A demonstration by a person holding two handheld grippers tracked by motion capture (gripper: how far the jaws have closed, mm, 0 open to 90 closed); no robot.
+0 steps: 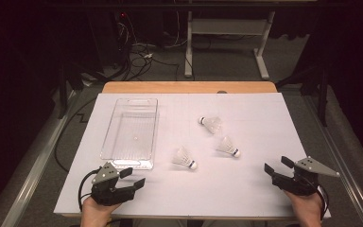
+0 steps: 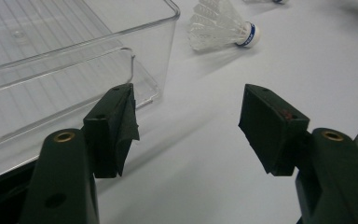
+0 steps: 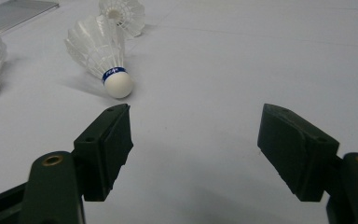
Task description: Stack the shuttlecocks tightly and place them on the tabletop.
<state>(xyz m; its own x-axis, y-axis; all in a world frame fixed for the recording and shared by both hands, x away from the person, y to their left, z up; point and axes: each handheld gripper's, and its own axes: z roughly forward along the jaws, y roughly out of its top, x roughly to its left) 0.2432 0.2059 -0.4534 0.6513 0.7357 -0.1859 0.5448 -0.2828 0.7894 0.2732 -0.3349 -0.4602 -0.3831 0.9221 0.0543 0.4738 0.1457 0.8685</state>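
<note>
While both claws gape empty, nearest shuttlecock (image 1: 185, 158) lies ahead-right of left claw (image 1: 132, 178)

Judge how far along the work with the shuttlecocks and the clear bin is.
Nothing looks done: the clear plastic bin is empty, and all three shuttlecocks lie on the white board. Nothing is in hand; the left claw and right claw are open and empty. All three remain untouched.

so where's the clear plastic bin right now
In the high view the clear plastic bin sits on the table's left half, just beyond the left gripper, left of the three shuttlecocks.
</note>
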